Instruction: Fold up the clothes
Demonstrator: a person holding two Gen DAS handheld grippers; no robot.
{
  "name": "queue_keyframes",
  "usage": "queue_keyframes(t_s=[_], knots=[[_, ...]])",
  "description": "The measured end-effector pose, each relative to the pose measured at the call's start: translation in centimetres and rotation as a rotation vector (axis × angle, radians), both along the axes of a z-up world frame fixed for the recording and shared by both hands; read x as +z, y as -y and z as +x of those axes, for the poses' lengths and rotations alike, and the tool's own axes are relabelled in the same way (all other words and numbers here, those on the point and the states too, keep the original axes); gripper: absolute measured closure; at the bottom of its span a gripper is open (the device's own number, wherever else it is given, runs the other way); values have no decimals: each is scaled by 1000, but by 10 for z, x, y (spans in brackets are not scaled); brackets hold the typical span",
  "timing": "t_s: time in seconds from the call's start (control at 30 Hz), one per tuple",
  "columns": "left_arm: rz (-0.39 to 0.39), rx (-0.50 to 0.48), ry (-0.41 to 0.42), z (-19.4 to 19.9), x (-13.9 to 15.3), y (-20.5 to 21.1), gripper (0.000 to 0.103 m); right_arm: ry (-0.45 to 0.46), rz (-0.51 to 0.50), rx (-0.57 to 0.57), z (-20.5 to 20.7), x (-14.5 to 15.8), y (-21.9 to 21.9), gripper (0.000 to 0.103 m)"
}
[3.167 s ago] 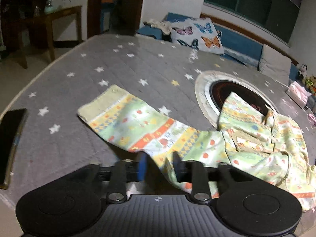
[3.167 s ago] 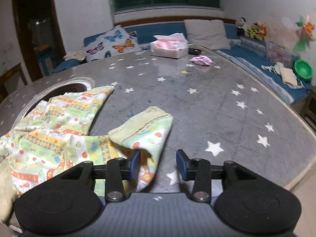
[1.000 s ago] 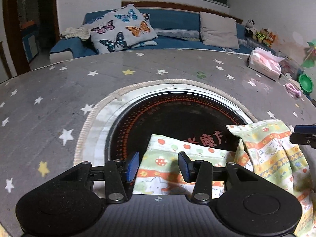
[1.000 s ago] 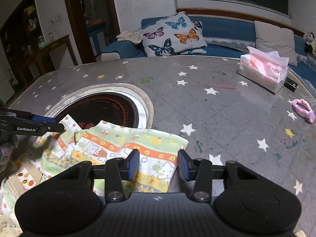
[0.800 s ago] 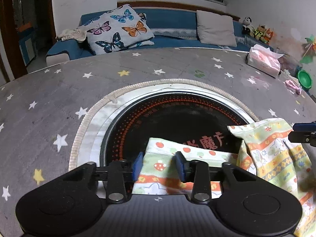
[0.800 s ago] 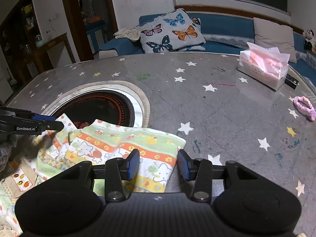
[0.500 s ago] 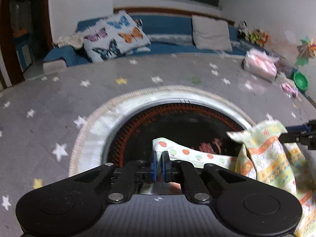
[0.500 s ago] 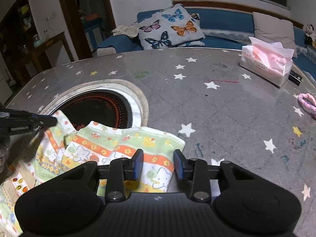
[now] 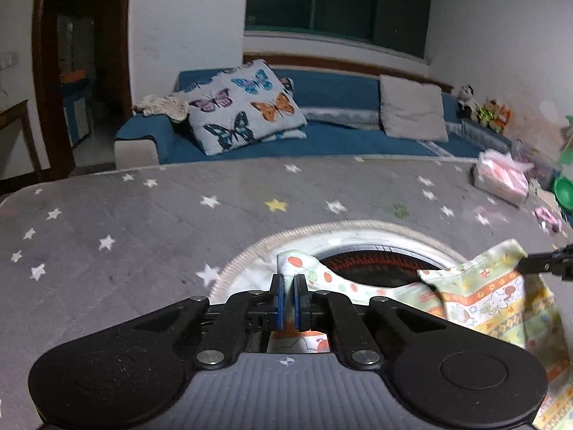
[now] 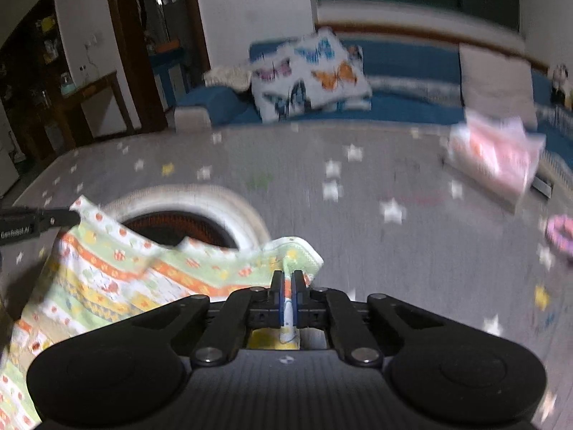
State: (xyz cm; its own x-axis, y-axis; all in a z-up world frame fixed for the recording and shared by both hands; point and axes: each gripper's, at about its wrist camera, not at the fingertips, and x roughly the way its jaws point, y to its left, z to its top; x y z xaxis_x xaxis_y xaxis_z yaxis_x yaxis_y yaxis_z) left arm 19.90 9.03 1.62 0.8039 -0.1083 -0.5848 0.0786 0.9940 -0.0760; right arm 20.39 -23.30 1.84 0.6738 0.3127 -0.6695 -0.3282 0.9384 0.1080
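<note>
The left gripper is pinched tight on one corner of the printed garment, and the right gripper is clamped on another corner, nearest each camera at 6 o'clock. The step looks like lifting an edge to fold it over; done well, both corners should travel level and together, keeping the held edge taut so no crease forms. The garment hangs between the grippers above the grey starred table, its long axis running side to side, the rest trailing down. Beyond, at 12 o'clock, lies the round dark burner.
</note>
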Motion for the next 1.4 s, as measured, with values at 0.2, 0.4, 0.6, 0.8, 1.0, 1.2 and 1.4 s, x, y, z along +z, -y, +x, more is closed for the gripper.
queue_keyframes(t_s=[0.2, 0.4, 0.6, 0.8, 1.0, 1.2, 1.4], knots=[[-5, 37, 74, 11, 6, -14, 97, 181, 20, -56, 18, 27, -6, 101], [63, 70, -29, 39, -18, -16, 91, 49, -45, -21, 50, 5, -21, 90], [90, 85, -57, 38, -25, -23, 70, -30, -75, -18, 52, -19, -21, 69], [88, 47, -52, 25, -19, -19, 65, -81, -50, -31, 65, -34, -18, 72], [97, -69, -61, 10, -22, 4, 65, -24, -101, -45, 69, -36, -24, 97], [72, -114, -100, 12, -34, 23, 66, 29, -165, -79, 69, -28, -34, 87], [35, -111, -99, -5, -33, 21, 65, 3, -64, 88, 54, -12, -58, 87]])
